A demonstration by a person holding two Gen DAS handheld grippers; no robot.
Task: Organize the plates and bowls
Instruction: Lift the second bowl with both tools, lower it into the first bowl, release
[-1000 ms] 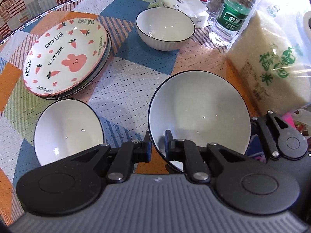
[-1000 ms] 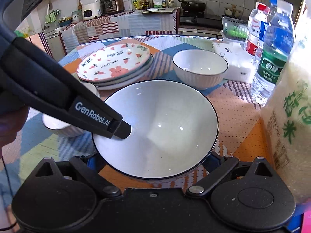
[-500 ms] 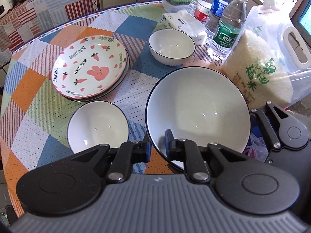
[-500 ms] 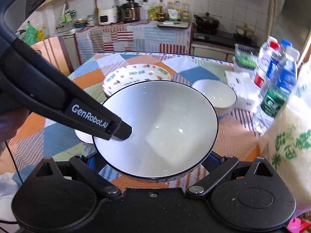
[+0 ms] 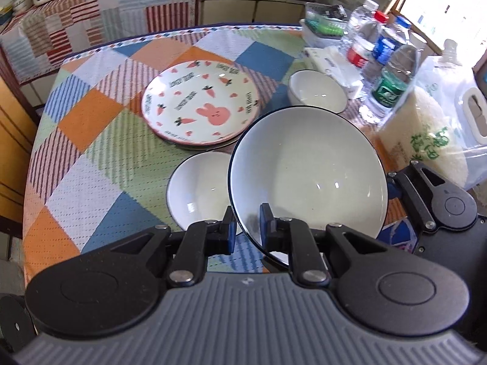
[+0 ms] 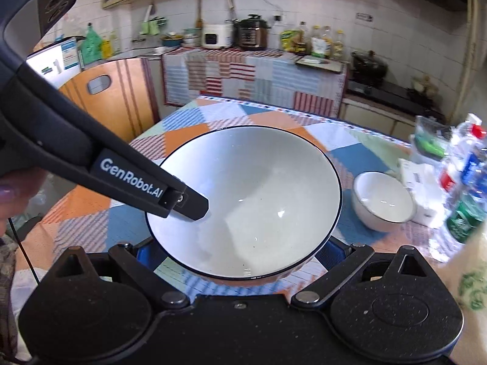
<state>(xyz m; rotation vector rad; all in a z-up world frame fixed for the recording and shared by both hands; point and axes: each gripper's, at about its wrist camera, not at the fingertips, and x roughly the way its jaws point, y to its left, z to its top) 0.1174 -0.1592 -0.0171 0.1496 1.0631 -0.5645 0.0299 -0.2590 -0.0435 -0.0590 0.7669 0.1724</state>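
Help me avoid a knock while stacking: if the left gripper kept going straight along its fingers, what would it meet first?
The left gripper already pinches the large bowl at its near rim. Straight ahead, that bowl's inner wall comes first. Beyond it stands the small far bowl, though depth there is unclear.
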